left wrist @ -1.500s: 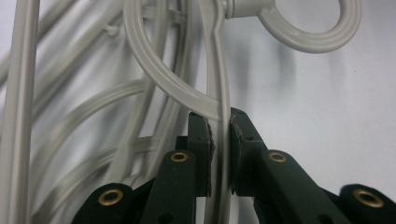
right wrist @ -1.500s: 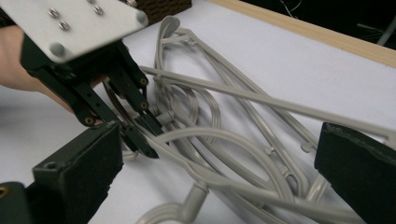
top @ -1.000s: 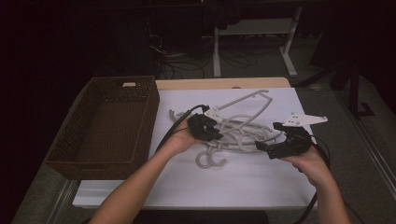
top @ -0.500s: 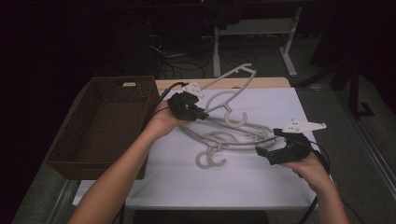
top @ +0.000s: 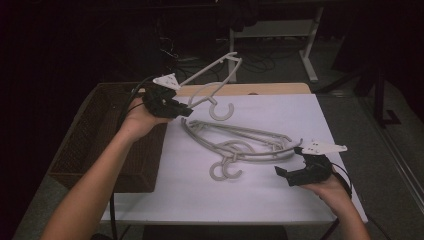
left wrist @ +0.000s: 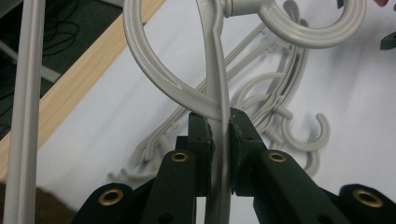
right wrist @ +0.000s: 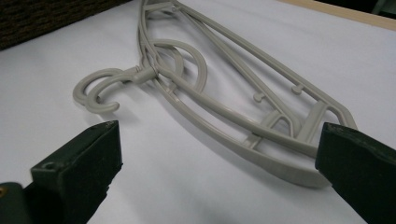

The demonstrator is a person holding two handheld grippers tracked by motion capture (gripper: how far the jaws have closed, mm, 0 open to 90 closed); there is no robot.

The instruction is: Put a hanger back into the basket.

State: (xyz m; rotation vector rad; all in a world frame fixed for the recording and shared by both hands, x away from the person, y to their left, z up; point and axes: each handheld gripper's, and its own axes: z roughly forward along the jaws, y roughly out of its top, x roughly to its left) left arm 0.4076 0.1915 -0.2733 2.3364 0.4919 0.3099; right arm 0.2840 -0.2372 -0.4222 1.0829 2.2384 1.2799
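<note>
My left gripper (top: 181,111) is shut on a grey plastic hanger (top: 212,80), held in the air over the table's far left, above the basket's near corner. In the left gripper view its jaws (left wrist: 219,135) pinch the thin bar of that hanger (left wrist: 215,60) just below the curved loop and hook. Two more grey hangers (top: 240,145) lie stacked on the white table top, hooks toward me. My right gripper (top: 282,176) is open, low over the table, right of those hangers. In the right gripper view its jaws (right wrist: 219,168) stand wide apart before the lying hangers (right wrist: 224,93).
A brown wicker basket (top: 82,145) stands at the table's left, under my left forearm. The white sheet (top: 200,195) covers the table, with a wooden edge (top: 270,89) at the far side. Dark floor, cables and a white table frame lie beyond.
My left gripper has lifted one hanger off the pile and carried it up and to the left, toward the basket. My right gripper has sunk a little toward the table.
</note>
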